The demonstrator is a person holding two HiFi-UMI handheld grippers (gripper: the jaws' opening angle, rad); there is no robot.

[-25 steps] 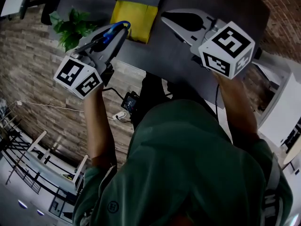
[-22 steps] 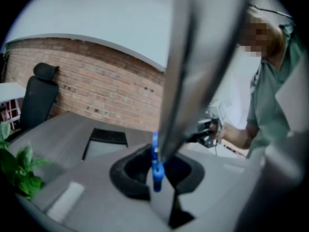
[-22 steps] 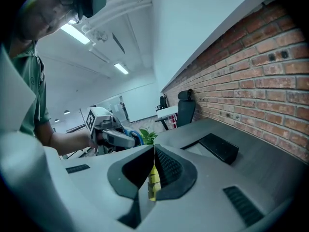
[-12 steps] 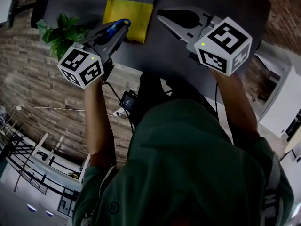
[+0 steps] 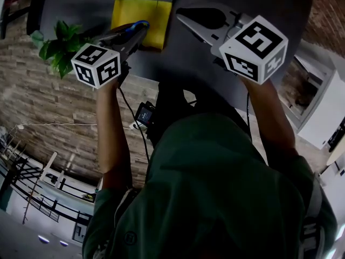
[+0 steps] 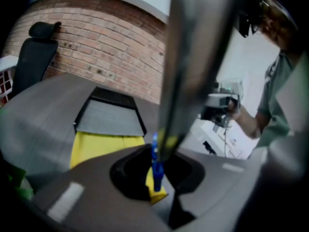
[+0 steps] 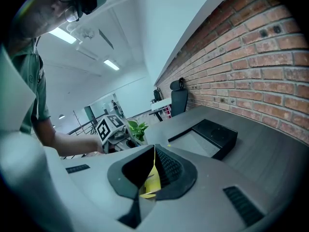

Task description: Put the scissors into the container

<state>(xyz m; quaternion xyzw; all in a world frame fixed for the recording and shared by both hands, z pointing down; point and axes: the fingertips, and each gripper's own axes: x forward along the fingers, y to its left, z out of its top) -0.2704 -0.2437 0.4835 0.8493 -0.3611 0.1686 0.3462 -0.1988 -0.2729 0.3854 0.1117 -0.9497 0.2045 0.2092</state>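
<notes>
My left gripper is shut on the scissors. In the left gripper view their blue handle sits between the jaws and the blurred metal blades rise up through the picture. Beyond them the black tray container lies on the dark table, touching the far edge of a yellow sheet. My right gripper hovers over the table to the right, jaws together with nothing held. The right gripper view shows the same tray ahead to its right, and my left gripper off to its left.
A potted green plant stands at the table's left end, close to my left gripper. A black office chair stands by the brick wall. The table edge runs just in front of the person, with a cable and small device hanging below it.
The left gripper with the scissors has moved up the picture over the table's edge and rolled, its cube showing different faces. The right gripper has shifted only a little.
</notes>
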